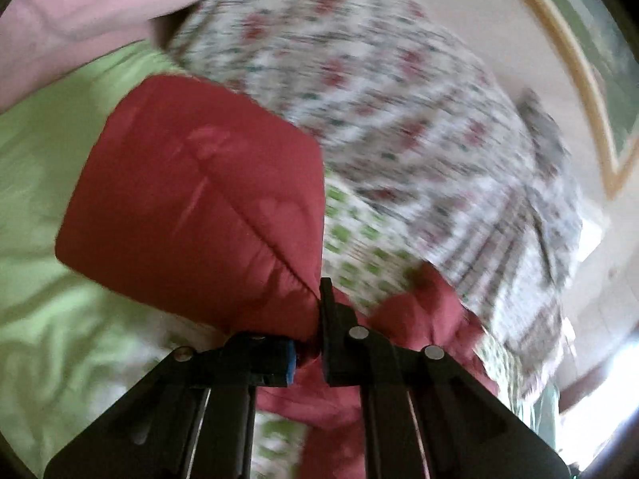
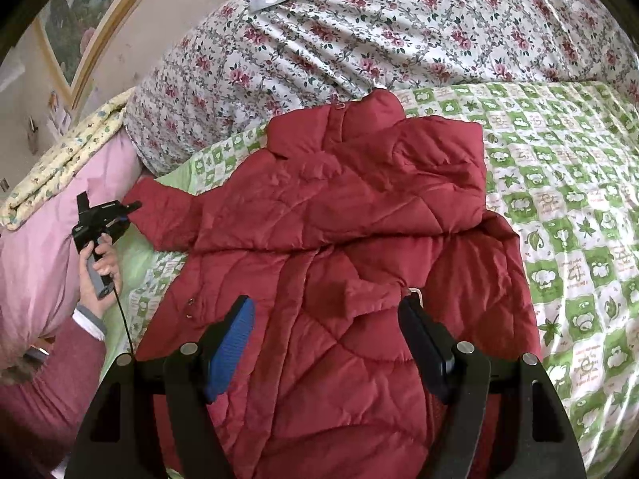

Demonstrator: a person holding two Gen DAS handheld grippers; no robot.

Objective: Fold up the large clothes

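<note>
A red quilted jacket (image 2: 339,207) lies spread on the bed, collar toward the far side, with one sleeve folded across its chest. My left gripper (image 1: 319,319) is shut on the cuff of the other sleeve (image 1: 191,199), which rises blurred in front of its camera. From the right wrist, that left gripper (image 2: 133,205) shows at the jacket's left side, held by a hand (image 2: 100,267), with the sleeve (image 2: 167,215) stretched out to it. My right gripper (image 2: 327,327) hovers open over the jacket's lower half, nothing between its blue pads (image 2: 231,343).
A green checked sheet (image 2: 579,199) covers the bed. A bulky floral duvet (image 2: 359,32) is piled along the far side. A pink quilt (image 2: 48,247) and a yellow patterned blanket (image 2: 68,151) sit at the left. A framed picture (image 2: 80,20) hangs on the wall.
</note>
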